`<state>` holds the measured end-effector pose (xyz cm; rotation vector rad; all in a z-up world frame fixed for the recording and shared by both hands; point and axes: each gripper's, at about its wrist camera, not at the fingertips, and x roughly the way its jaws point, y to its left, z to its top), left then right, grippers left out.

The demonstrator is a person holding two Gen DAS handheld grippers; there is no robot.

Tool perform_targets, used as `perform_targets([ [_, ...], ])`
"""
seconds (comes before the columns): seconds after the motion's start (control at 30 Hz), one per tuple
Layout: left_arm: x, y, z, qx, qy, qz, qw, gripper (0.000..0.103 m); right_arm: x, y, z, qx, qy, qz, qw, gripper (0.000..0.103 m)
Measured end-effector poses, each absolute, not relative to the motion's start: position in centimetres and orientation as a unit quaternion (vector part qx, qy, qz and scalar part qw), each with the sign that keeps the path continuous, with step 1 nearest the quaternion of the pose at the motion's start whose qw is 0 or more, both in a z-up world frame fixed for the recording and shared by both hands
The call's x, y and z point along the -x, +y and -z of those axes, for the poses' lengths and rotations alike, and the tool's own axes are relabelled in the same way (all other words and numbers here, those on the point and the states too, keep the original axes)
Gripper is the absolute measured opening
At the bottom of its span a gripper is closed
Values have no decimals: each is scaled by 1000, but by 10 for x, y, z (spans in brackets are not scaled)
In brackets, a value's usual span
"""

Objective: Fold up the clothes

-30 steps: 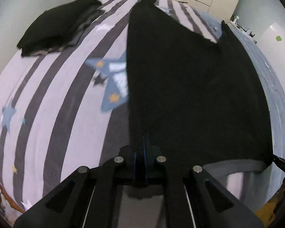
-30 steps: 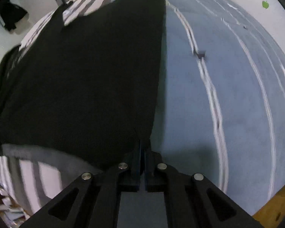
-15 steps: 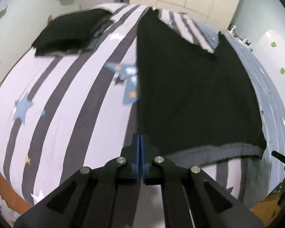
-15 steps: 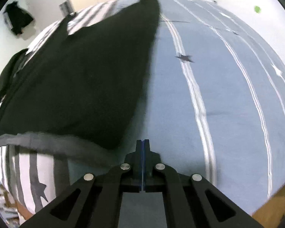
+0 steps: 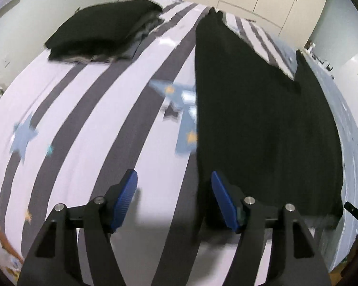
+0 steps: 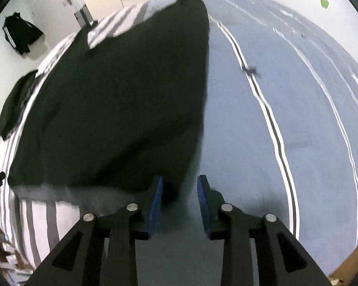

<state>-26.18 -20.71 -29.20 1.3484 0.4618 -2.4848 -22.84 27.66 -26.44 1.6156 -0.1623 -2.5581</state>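
At the near edge of the bed [image 5: 78, 124], the left tool [image 5: 174, 197] now stands with its jaws apart and opening, nothing between them, where a second ago they were shut on the near left corner of the black garment [image 5: 262, 124]; the right tool [image 6: 179, 200] is likewise parting, its jaws opening with the garment's near right corner lying loose between the pads. The garment lies flat along the bed, its hem at the near edge, a stack of folded clothes [image 5: 102, 33] well apart toward the far left corner. Judged from this, both corners are released and the next fold can be set up.
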Motion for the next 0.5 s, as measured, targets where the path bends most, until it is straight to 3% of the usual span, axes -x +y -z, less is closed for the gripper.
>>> perform_targets([
  [0.23, 337, -199, 313, -467, 122, 868, 118, 62, 294, 246, 256, -497, -43, 862, 89, 38],
  [0.33, 352, -192, 355, -524, 88, 838, 128, 64, 319, 243, 285, -523, -50, 846, 87, 39],
  [0.5, 345, -190, 355, -516, 97, 836, 157, 69, 315, 243, 309, -531, -14, 842, 92, 41],
])
